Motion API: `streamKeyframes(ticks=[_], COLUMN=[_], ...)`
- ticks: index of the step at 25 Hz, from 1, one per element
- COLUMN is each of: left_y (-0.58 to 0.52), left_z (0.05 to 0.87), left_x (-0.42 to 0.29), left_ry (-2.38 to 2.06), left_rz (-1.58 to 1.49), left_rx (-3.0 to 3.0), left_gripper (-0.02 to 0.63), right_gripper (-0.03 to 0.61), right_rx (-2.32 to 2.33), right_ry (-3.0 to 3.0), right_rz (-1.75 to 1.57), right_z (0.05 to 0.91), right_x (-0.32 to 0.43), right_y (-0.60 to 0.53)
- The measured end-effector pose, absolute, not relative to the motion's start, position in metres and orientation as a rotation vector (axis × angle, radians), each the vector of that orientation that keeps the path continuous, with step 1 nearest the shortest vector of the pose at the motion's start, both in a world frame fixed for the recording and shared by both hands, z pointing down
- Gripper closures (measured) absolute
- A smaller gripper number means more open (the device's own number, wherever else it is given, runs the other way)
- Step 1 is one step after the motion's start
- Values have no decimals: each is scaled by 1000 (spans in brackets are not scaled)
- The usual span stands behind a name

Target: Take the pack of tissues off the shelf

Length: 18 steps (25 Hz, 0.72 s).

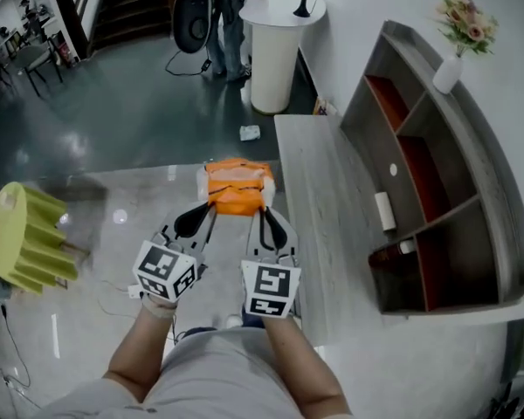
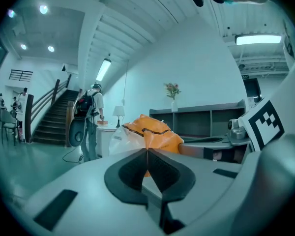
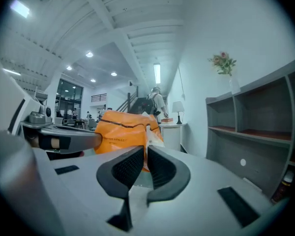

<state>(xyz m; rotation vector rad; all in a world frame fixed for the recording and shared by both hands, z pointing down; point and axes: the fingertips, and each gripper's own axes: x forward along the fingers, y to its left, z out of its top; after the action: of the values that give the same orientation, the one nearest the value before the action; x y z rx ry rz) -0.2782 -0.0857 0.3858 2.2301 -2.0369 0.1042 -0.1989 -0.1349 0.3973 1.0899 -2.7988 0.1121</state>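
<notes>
The orange pack of tissues (image 1: pixel 237 188) hangs in the air over the floor, left of the grey bench and away from the grey shelf (image 1: pixel 499 175). My left gripper (image 1: pixel 211 206) is shut on its left near edge and my right gripper (image 1: pixel 264 208) is shut on its right near edge. In the left gripper view the pack (image 2: pixel 155 132) bulges just past the closed jaws of the left gripper (image 2: pixel 147 150). In the right gripper view the wrapper of the pack (image 3: pixel 120 132) is pinched between the nearly closed jaws of the right gripper (image 3: pixel 145 149).
A long grey bench (image 1: pixel 319 208) runs along the shelf's front. A white roll (image 1: pixel 383 209) lies in one compartment, and a vase of flowers (image 1: pixel 450 68) stands on top. Farther off are a white round stand (image 1: pixel 275 51) and a person (image 1: pixel 227 24). A yellow-green object (image 1: pixel 26 234) sits left.
</notes>
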Motion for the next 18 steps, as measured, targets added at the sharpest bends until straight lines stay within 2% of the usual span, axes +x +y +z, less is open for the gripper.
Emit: streamKeyframes(ticks=[8,18], left_y=[-3,-10], left_z=[385,384], left_x=[-337,-341], left_ry=[-2150,-2210], left_rz=[54,37], left_rx=[2129,2066], left_gripper=[595,595], right_gripper=[543,543], right_rx=[924,811], right_ry=[-2853,-2894], right_rz=[52,39], right_z=[390,390], right_x=[-266,-274], right_y=[-59,-69])
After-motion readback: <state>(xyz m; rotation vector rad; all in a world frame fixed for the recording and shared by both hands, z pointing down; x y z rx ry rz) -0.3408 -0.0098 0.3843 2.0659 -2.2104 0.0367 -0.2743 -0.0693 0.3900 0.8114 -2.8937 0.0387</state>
